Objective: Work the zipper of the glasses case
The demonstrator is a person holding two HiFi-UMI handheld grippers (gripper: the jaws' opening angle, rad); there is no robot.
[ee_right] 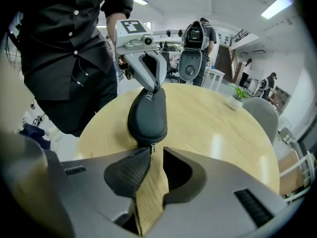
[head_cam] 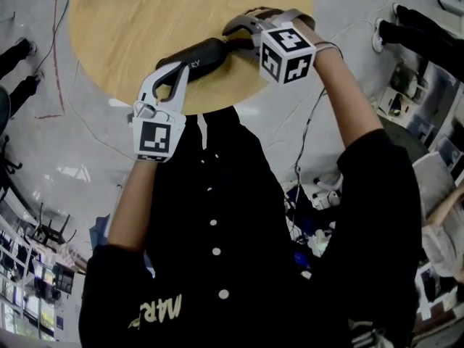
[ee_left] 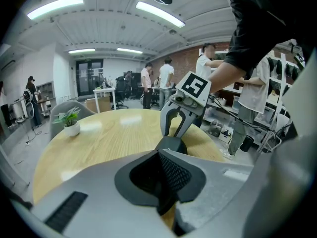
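glasses case (head_cam: 194, 55): partial lettering "ery"; black shirt (head_cam: 239, 252): "mar", rest unreadable.

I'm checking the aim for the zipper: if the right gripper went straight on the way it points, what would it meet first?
Most likely the zipper pull at the near end of the glasses case, right ahead of the right gripper, whose jaws stand slightly apart.

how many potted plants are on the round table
1. A small potted plant in a white pot stands near the edge of the table, well away from the glasses case. Part of the table is out of sight, so another could be hidden.
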